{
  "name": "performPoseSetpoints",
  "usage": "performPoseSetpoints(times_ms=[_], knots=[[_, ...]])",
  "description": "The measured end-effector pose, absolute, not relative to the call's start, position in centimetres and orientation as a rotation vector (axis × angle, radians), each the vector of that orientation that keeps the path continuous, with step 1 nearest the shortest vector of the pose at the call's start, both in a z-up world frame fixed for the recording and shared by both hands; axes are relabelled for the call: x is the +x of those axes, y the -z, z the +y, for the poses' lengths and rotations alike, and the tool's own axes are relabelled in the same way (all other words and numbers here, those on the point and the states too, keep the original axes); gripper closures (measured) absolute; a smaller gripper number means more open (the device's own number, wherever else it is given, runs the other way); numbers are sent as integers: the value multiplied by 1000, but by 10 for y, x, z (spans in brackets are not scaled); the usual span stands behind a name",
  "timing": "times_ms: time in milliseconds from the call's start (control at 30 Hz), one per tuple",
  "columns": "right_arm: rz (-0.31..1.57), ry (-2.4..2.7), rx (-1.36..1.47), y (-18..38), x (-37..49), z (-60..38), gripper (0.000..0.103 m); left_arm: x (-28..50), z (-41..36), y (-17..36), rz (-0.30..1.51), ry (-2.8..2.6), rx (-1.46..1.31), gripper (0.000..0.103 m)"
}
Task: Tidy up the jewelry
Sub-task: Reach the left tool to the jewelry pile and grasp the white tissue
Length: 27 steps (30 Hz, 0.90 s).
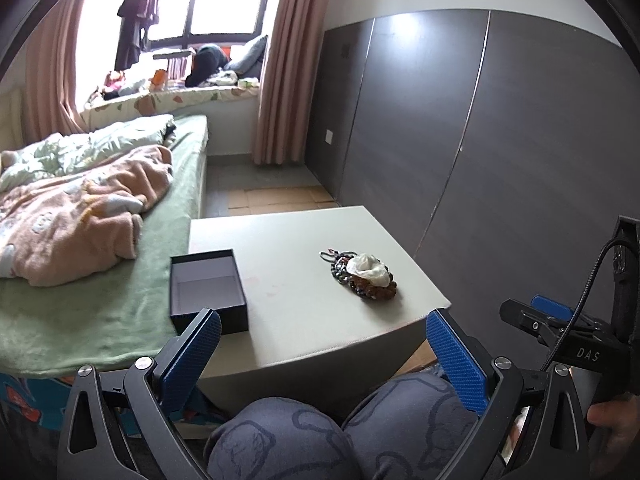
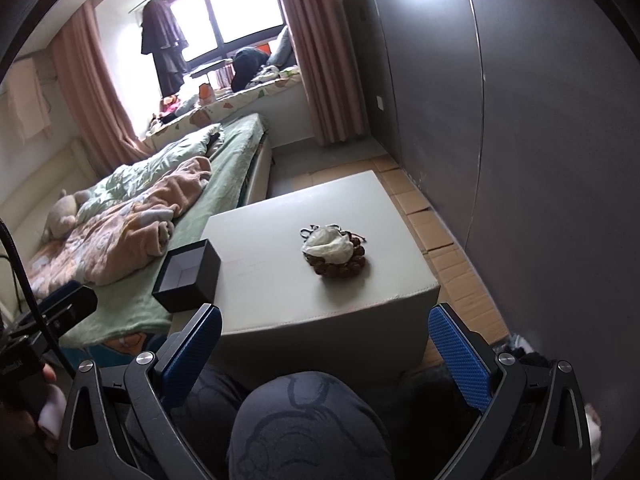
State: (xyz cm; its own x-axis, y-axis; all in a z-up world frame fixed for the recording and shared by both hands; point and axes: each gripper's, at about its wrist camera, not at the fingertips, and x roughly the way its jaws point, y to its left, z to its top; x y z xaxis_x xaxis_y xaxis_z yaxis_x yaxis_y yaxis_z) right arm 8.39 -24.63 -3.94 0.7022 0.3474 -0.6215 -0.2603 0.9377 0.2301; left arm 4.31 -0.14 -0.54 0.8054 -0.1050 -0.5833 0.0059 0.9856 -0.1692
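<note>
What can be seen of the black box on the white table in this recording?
The box is small and rectangular, black outside with a pale, empty lining, apparently stiff card. It has no lid on and sits upright, mouth up, at the table's edge nearest the bed. It stands apart from the heap of beads on the same table. Neither gripper touches it.

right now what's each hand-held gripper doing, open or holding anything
Left hand-held gripper: open, holding nothing.
Right hand-held gripper: open, holding nothing.
</note>
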Motion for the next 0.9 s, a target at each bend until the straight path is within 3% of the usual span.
performPoseSetpoints(times_ms=[200,567,900], knots=[[766,-358,183,58,110,-254,3,77,-5,21,672,92,-195,7],[845,-362,298,92,160,-274,20,151,-29,50,765,172,-209,18],[923,-374,377,122,216,-274,28,224,-47,85,900,237,-188,28]])
